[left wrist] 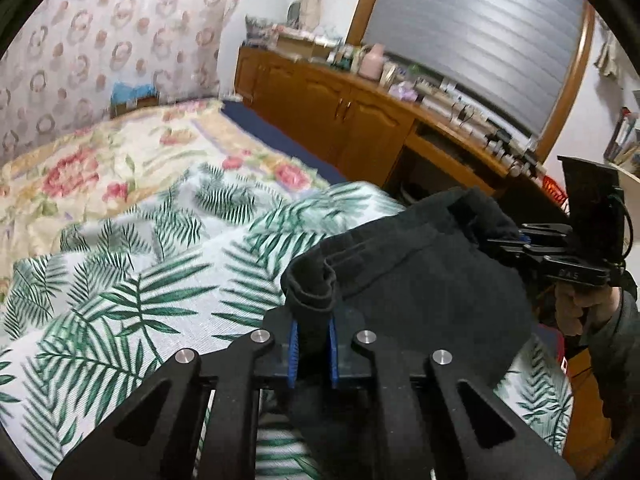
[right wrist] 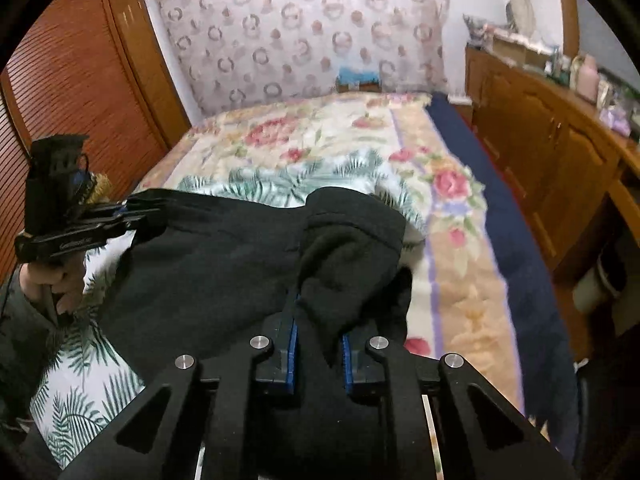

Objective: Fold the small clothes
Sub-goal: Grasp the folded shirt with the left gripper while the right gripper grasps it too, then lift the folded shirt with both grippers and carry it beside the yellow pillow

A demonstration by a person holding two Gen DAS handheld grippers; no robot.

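A small black fleece garment hangs stretched between my two grippers above a leaf-print cloth on the bed. My left gripper is shut on a bunched edge of the garment, its blue pads pressing the fabric. It also shows at the left of the right wrist view as the left gripper, held by a hand. My right gripper is shut on the opposite bunched edge. In the left wrist view the right gripper pinches the garment's far corner.
A floral blanket covers the bed beyond the leaf cloth, with a navy mattress edge on the right. A wooden cabinet with cluttered top runs along that side. Louvered wooden doors stand to the left.
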